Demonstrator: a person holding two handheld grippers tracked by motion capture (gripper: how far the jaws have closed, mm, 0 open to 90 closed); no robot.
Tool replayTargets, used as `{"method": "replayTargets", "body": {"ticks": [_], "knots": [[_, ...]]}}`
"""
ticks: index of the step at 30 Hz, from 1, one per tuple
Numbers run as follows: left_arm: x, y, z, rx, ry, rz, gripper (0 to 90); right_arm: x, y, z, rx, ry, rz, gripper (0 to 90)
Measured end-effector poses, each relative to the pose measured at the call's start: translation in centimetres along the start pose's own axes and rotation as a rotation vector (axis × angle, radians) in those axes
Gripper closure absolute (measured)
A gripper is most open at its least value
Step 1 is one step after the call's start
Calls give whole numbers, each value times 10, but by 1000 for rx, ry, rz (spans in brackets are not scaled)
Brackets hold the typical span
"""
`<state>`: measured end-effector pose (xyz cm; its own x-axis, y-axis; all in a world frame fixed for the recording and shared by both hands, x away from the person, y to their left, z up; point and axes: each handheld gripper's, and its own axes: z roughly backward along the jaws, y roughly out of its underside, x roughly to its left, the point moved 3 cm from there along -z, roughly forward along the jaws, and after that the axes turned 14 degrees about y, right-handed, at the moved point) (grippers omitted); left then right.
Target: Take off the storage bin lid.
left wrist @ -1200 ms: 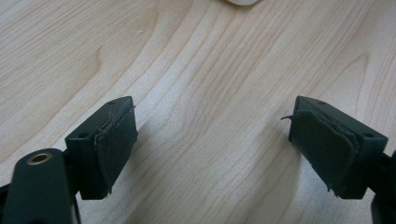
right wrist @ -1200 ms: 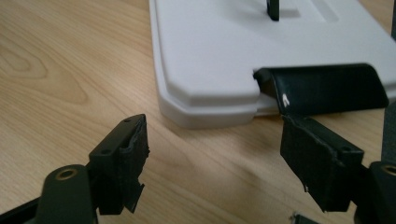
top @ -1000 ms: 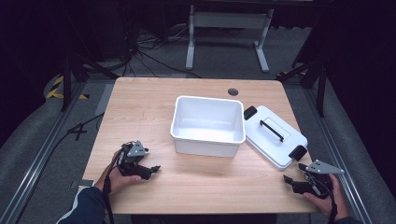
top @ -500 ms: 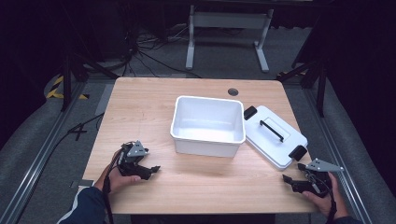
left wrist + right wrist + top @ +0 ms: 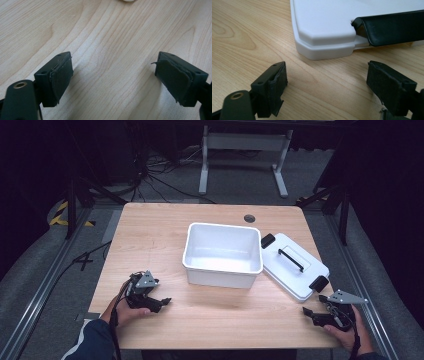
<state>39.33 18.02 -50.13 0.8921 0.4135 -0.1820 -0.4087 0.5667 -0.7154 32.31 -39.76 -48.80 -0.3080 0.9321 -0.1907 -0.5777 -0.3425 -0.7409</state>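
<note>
An open white tub (image 5: 223, 254) stands in the middle of the wooden table (image 5: 150, 245). Its white lid (image 5: 295, 265), with a black handle and two black clips, lies flat just right of it. My left gripper (image 5: 164, 303) rests at the table's front left, held by a hand, jaws open over bare wood (image 5: 112, 72) with nothing between them. My right gripper (image 5: 306, 314) sits at the front right, just in front of the lid. Its jaws stand open, and the lid's near corner (image 5: 324, 37) with a black clip (image 5: 392, 27) lies a little ahead of them.
A round cable hole (image 5: 249, 218) sits near the table's far edge. Metal rails (image 5: 30, 320) run along both sides of the table on the floor. A grey stand (image 5: 240, 145) and cables lie beyond the far edge.
</note>
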Motion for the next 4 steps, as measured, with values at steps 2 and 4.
{"method": "replayTargets", "body": {"ticks": [2, 4], "knots": [[0, 0, -1, -4, 0, -1, 146, 0, 0, 0, 0, 1, 1, 169], [0, 0, -1, -4, -1, 1, 143, 0, 0, 0, 0, 1, 1, 168]]}}
